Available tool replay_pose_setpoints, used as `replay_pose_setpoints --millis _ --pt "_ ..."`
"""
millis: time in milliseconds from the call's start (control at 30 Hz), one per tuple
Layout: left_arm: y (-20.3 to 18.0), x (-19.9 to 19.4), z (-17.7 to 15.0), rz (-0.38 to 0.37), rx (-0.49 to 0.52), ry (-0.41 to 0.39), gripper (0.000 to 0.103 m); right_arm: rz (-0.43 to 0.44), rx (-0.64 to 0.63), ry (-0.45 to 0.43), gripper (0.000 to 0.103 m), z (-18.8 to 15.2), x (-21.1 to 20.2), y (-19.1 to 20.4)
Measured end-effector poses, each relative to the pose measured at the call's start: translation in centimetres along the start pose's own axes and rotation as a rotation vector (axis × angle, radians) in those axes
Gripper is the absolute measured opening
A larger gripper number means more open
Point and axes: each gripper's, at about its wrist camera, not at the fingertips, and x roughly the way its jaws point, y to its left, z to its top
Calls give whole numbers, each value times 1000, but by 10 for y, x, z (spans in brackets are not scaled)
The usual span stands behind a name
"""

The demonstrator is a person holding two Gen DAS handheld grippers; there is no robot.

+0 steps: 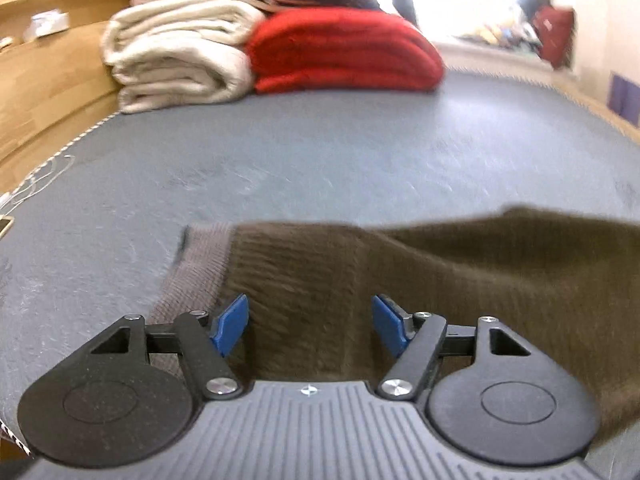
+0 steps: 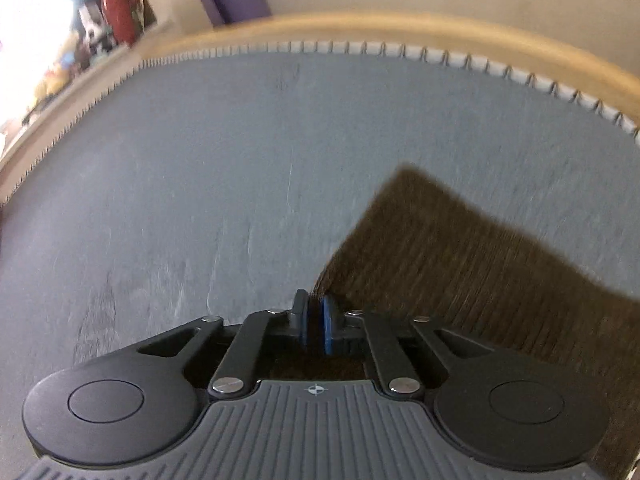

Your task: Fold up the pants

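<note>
Left wrist view: left hand-held gripper (image 1: 310,326) is hovering with jaws standing wide over brown knit pants (image 1: 400,280), gripping nothing; ribbed waistband (image 1: 192,272) is lying on the grey mattress (image 1: 320,152). Folded cream blanket (image 1: 176,52) and red blanket (image 1: 344,50) are blurring behind.

Right wrist view: right hand-held gripper (image 2: 315,322) is pinching the pants' (image 2: 460,272) edge, nearly closed; fabric is running off frame right. No blankets showing.

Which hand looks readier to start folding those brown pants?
Probably the right: its tool is pinched on the pants' edge. The left tool hangs open over the fabric, gripping nothing.
</note>
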Motion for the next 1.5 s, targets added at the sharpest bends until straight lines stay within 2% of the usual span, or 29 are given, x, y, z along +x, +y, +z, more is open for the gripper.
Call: replay_pose_setpoints --millis 33,67,133,200,267,367,433,467,533,600,633,767,867,933,1033,1133,1167,1233,1267,1433,1500 --pt "5 2 3 13 -27 0 67 -3 -10 -3 27 1 -2 0" --pt "11 6 4 41 -51 19 60 -3 -18 -18 31 2 -8 -1" --pt "23 27 0 115 -89 141 48 23 -21 -49 36 4 -23 -3" --pt "22 29 2 122 -90 144 48 50 -30 -70 37 6 -38 -8" --pt "7 21 2 120 -15 102 48 69 -53 -86 37 9 -52 -18" --pt "-14 -2 2 -19 52 16 49 73 -76 -105 38 9 -73 -42" --pt "-24 -10 0 -126 67 10 53 69 -73 -126 40 6 -89 -62" --pt "-26 -8 -2 -186 64 46 59 61 -71 -138 42 4 -98 -74" --pt "-33 14 -14 -295 82 244 70 35 -44 -151 45 -3 -112 -103" --pt "-51 9 -22 -274 242 210 73 0 25 -140 45 -9 -121 -133" --pt "-57 7 -23 -264 275 209 73 -18 80 -126 45 -11 -123 -149" --pt "-51 7 -21 -289 218 227 74 -39 347 -28 45 -22 -115 -206" --pt "-44 11 -18 -292 202 232 74 -1 513 42 46 -27 -100 -226" --pt "-49 10 -22 -285 211 229 75 15 534 72 46 -29 -89 -224" --pt "-54 9 -23 -282 220 226 76 10 487 87 48 -26 -77 -211" --pt "-57 8 -24 -285 219 224 76 -34 480 93 48 -25 -66 -205" --pt "-58 8 -24 -286 219 224 76 -41 487 86 46 -23 -66 -203" --pt "-56 9 -24 -286 218 224 77 -80 443 73 26 -20 -67 -194" --pt "-56 10 -24 -287 217 224 77 -90 413 71 25 -19 -67 -193" --pt "-53 10 -23 -292 203 229 77 -114 388 -7 20 -15 -90 -176" --pt "-50 10 -22 -298 197 230 77 -116 279 -95 20 -11 -115 -146"
